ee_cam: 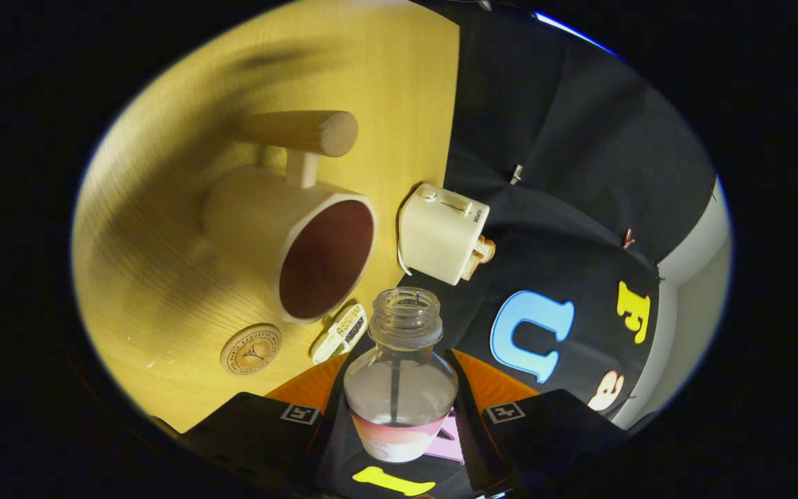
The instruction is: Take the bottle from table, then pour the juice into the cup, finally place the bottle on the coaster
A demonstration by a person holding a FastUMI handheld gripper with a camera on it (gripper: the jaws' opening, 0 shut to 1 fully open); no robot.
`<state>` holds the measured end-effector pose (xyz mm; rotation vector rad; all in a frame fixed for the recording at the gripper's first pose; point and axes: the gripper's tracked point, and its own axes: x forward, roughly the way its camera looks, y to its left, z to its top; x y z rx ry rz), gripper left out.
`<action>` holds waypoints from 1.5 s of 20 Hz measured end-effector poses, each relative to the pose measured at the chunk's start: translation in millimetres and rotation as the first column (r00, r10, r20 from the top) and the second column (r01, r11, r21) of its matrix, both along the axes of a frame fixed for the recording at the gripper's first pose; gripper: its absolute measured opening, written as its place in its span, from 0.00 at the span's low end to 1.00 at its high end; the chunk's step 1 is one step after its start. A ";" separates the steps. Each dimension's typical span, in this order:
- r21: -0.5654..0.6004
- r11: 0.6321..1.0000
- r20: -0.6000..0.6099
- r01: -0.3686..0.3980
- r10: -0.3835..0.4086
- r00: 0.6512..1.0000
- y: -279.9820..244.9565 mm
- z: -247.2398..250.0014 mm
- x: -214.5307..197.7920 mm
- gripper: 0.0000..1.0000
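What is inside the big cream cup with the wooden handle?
The cream cup shows a dark brown inner wall; whether it holds juice cannot be told. The gripper holds the clear open bottle near it.

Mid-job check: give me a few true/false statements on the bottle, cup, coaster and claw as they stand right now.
1. The claw is shut on the bottle. True.
2. The bottle has its cap on. False: its neck is open.
3. The bottle stands on the coaster. False: the round wooden coaster lies bare on the table, beside the cup.
4. The cup has a wooden handle. True.
5. The toaster holds no bread. False: a slice sticks out of it.
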<state>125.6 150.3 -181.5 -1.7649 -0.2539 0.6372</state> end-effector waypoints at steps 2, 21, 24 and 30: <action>0.090 0.995 -0.036 0.046 -0.043 0.998 -7.1 6.3 1.3 0.71; 0.743 0.416 -0.573 0.524 -0.009 0.819 -62.7 116.3 35.2 0.72; 0.756 0.316 -0.620 0.573 0.068 0.781 -66.1 122.9 39.8 0.72; 0.727 0.106 -0.686 0.679 0.178 0.706 -78.4 118.2 66.8 0.72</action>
